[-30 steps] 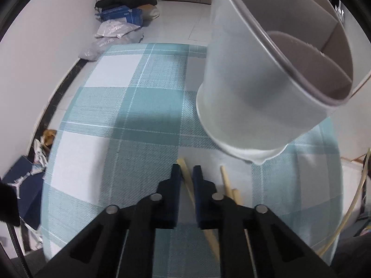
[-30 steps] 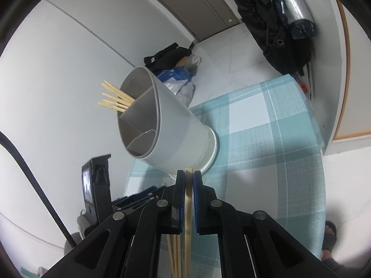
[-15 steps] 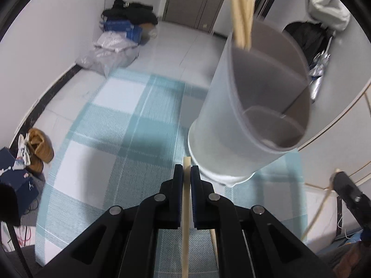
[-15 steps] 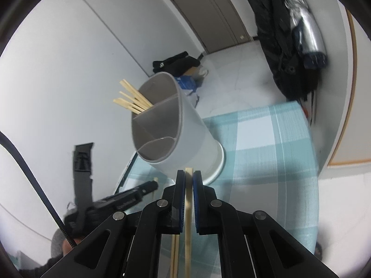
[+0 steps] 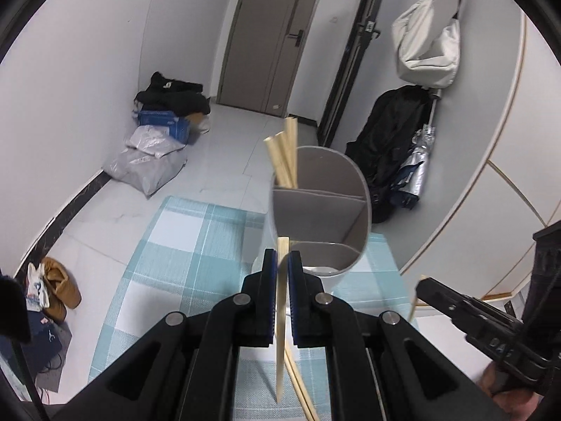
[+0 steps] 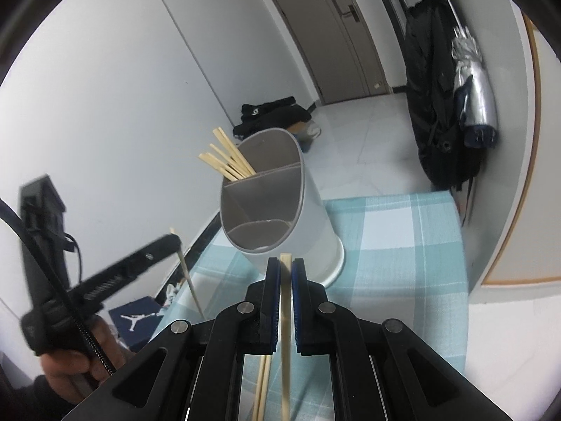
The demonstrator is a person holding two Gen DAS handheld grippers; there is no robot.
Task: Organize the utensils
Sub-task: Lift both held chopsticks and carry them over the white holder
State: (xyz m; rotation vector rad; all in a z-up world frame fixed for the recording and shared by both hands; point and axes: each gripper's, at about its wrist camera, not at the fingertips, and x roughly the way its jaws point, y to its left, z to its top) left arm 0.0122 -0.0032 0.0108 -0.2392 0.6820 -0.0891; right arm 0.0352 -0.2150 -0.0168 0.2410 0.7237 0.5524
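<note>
A grey utensil holder (image 5: pixel 317 210) with divided compartments stands on the teal plaid tablecloth (image 5: pixel 182 245). Several wooden chopsticks (image 5: pixel 284 156) lean in its far compartment. My left gripper (image 5: pixel 279 263) is shut on one chopstick (image 5: pixel 281 333), held above the table just in front of the holder. In the right wrist view my right gripper (image 6: pixel 285 266) is shut on another chopstick (image 6: pixel 286 333), facing the holder (image 6: pixel 280 217). Each gripper shows in the other's view: the right gripper (image 5: pixel 420 286) at the right, the left gripper (image 6: pixel 173 242) at the left. Loose chopsticks (image 6: pixel 263 382) lie on the cloth below.
The table's far edge (image 5: pixel 210 207) drops to a tiled floor with bags and clothes (image 5: pixel 157 144) by the wall. Shoes (image 5: pixel 59 287) sit at the left. Dark coats (image 5: pixel 396 140) hang at the right beside a closed door (image 5: pixel 270 38).
Both grippers have risen and tilted up, so the holder sits lower and farther in view. The left gripper has lifted its chopstick off the cloth. The right keeps its chopstick.
</note>
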